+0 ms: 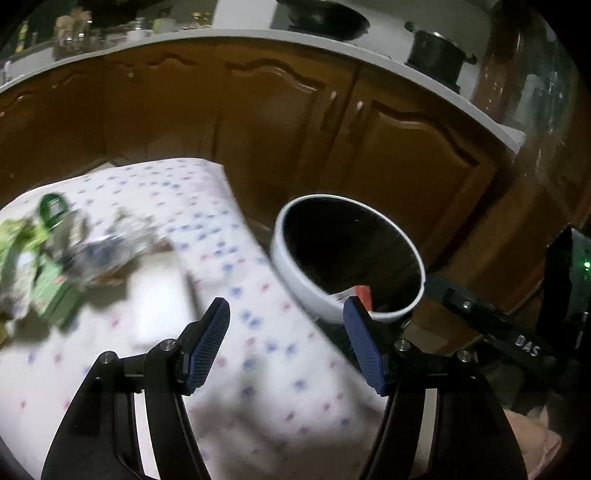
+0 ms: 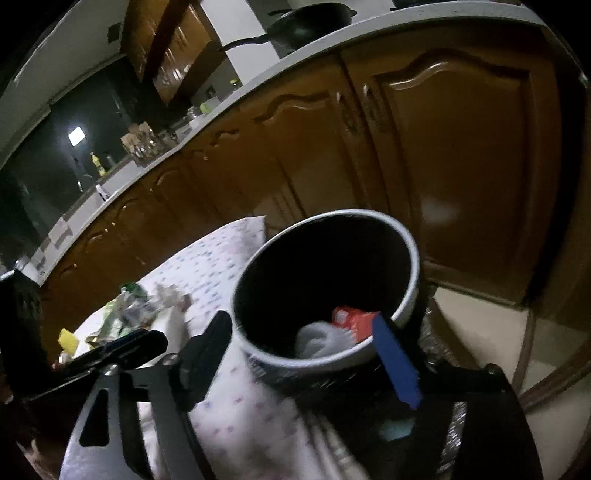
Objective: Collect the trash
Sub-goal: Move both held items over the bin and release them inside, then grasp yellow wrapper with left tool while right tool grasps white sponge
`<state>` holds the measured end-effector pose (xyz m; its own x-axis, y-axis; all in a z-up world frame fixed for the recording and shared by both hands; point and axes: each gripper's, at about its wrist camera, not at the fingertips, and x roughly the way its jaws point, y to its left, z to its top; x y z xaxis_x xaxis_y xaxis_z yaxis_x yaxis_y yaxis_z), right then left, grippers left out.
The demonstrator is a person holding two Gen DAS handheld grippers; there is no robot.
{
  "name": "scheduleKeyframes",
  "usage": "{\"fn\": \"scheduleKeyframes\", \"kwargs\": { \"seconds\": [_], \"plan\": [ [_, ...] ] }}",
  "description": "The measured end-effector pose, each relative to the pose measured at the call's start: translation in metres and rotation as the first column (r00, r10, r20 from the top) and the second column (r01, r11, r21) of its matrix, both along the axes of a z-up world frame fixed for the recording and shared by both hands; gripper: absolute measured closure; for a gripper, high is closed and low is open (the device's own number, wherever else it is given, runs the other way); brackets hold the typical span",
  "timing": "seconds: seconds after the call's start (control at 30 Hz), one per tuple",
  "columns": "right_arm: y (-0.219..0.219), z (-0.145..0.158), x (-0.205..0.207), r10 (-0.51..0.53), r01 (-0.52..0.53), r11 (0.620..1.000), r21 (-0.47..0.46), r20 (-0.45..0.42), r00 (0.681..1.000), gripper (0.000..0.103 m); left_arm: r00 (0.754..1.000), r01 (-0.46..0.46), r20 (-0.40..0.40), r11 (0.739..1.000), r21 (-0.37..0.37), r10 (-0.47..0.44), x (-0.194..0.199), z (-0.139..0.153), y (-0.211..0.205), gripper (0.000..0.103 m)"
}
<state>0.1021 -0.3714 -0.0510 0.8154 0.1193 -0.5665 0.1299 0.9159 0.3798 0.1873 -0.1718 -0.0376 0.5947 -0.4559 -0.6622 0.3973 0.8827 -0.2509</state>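
Observation:
A white bin with a black inside [image 1: 295, 258] stands beside the table's right edge; it also shows in the right wrist view [image 2: 410, 273], holding a red wrapper [image 2: 351, 319] and a pale crumpled piece [image 2: 319, 341]. A pile of trash, green packets and crumpled foil [image 1: 55, 266], lies on the dotted tablecloth [image 1: 258, 332] at the left. My left gripper [image 1: 286, 336] is open and empty above the cloth near the bin. My right gripper [image 2: 306, 350] is open and empty, its jaws straddling the bin's near rim.
Brown kitchen cabinets [image 1: 406, 147] run behind the table under a white counter [image 1: 258, 35] with pots. The right gripper's body [image 1: 498, 325] shows right of the bin. A white flat object [image 1: 159, 295] lies on the cloth. Tiled floor [image 2: 480, 325] lies at the right.

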Motion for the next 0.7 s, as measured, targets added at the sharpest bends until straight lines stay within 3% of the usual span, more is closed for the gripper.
{"fn": "scheduleKeyframes", "kwargs": {
  "seconds": [0.33,0.7],
  "plan": [
    [0.066,-0.009,-0.016,0.067,-0.067,0.998,-0.01,0.008,0.998,0.013,0.992,-0.127,-0.021,0.992,-0.03,0.126,-0.028,-0.012,0.079,0.038],
    [0.122,-0.024,-0.009,0.172,-0.172,0.985,0.003,-0.038,0.984,0.013,0.956,-0.289,-0.061,0.956,-0.054,0.285,-0.042,-0.028,0.158,0.038]
  ]
}}
